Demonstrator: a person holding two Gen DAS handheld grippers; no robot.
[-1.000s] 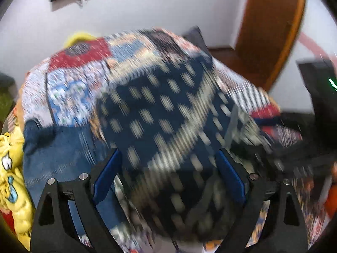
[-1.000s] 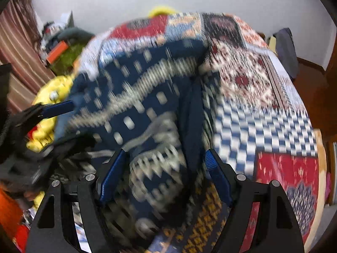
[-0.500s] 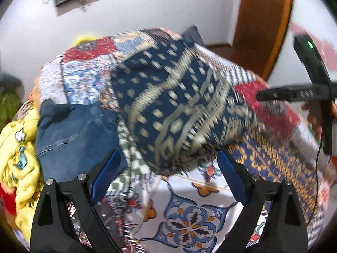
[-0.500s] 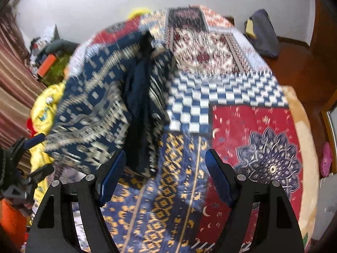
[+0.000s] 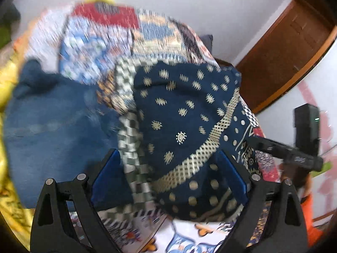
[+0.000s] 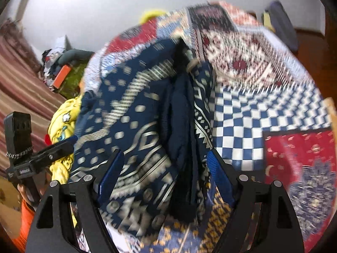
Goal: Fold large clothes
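Note:
A large navy garment with cream batik patterns lies bunched on a patchwork bedspread. My left gripper is open, its blue-padded fingers wide apart around the garment's near edge. The same garment fills the middle of the right wrist view, with a dark fold down its centre. My right gripper is open too, its fingers straddling the cloth. Each gripper shows in the other's view: the right gripper body at the right, the left gripper body at the left. Both views are motion-blurred.
Blue jeans lie left of the garment, beside yellow printed clothing. A dark grey item sits at the bed's far corner. A wooden door stands at the right, a striped curtain at the left.
Both grippers have moved back in close to the navy garment, so it fills the space between their fingers again. Half a second ago they were further back, showing more bedspread.

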